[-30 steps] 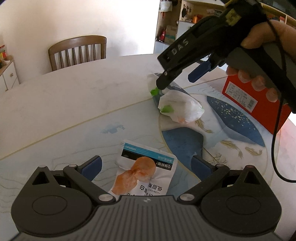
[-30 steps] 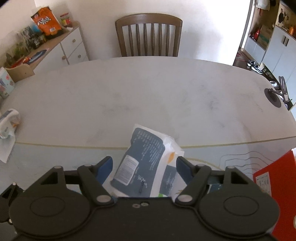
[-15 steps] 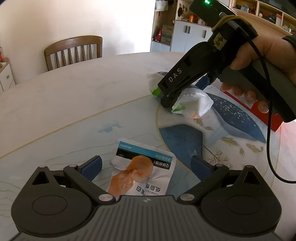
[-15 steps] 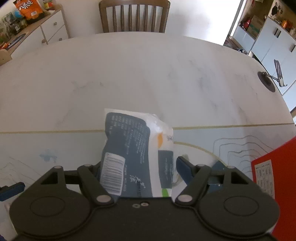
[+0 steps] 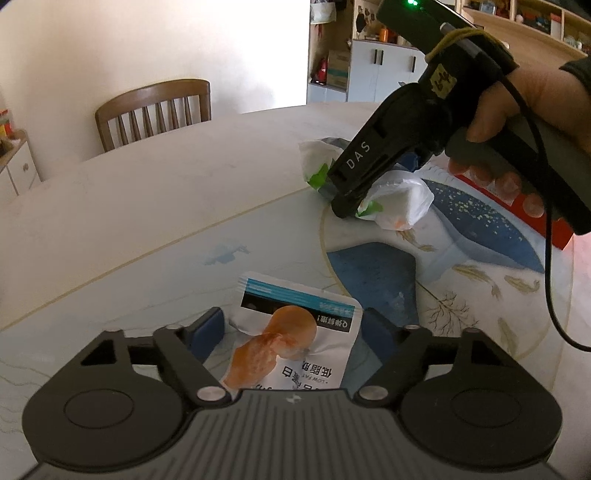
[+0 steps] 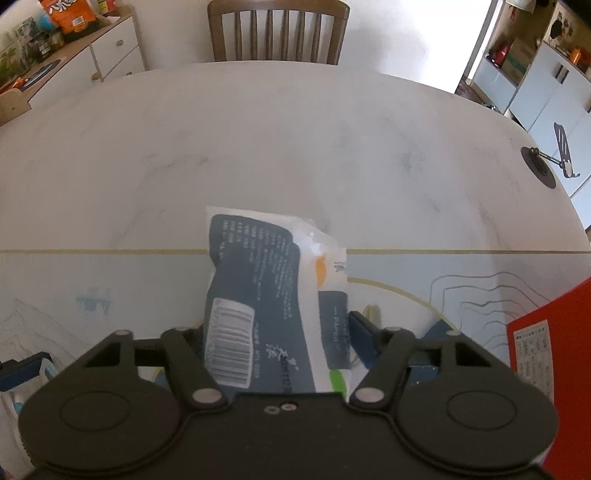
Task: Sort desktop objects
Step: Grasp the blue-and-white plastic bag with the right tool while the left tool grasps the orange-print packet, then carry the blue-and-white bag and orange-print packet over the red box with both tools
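Trouble could come from the soft tissue pack (image 6: 273,314), which sits between the two fingers of the right tool (image 6: 282,336). The blue fingers press on both sides of it, so this tool looks clamped on the pack, and the far end sticks out past the tips toward the chair (image 6: 277,33). I think the pack is squishy, so it could bend or slide out if the squeeze is weak. From the other view, the thin white wrap (image 5: 399,199) puffs out loose beside the tool, and it might catch or tear. The red box (image 6: 550,354) is close on the right side of this tool, and a quick swing that way could bump it. The left tool (image 5: 295,328) has its fingers apart, one on each side of the flat snack bag (image 5: 295,339), which lies on the table (image 5: 147,206) just in front of the tool. That bag is thin and looks slippery, so the fingers could slide over it or push it away and not pick it up. The two tools are near each other, and the black cord (image 5: 546,236) hangs between them, so it could snag.
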A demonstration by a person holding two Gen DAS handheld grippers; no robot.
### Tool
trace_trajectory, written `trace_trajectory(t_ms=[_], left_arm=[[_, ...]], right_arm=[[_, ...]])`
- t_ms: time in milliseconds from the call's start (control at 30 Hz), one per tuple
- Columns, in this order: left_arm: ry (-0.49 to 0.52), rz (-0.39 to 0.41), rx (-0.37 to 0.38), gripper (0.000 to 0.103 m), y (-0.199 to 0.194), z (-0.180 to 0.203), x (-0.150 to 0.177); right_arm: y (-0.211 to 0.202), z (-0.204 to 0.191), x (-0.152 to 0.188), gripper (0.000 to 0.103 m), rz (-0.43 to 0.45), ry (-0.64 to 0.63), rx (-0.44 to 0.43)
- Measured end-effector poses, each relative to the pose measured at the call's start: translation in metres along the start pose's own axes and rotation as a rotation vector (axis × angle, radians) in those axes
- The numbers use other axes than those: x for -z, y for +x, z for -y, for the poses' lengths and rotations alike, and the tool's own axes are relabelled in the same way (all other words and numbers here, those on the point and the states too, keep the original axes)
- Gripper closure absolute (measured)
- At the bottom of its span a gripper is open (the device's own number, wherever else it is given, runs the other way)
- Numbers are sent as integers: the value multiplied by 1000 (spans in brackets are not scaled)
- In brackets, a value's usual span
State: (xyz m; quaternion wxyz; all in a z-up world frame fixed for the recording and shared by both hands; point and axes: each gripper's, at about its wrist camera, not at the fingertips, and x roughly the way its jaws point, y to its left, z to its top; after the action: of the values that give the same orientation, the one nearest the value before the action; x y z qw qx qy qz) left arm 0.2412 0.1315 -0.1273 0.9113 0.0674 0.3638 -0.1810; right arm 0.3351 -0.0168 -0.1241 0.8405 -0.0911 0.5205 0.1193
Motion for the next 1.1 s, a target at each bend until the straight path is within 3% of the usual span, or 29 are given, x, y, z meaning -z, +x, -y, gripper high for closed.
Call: trace_trajectory(t_ms=[467, 800, 1100], left_arm=[[-26, -16, 9, 33, -3, -2, -4], [-95, -19, 12, 41, -19, -3, -7], [-144, -16, 16, 42, -38, 6, -7]], right_arm=[[-14, 6, 3, 67, 34, -16, -34], [-48, 16, 14, 71, 73, -22, -67], [-79, 29, 32, 71, 78, -31, -120]])
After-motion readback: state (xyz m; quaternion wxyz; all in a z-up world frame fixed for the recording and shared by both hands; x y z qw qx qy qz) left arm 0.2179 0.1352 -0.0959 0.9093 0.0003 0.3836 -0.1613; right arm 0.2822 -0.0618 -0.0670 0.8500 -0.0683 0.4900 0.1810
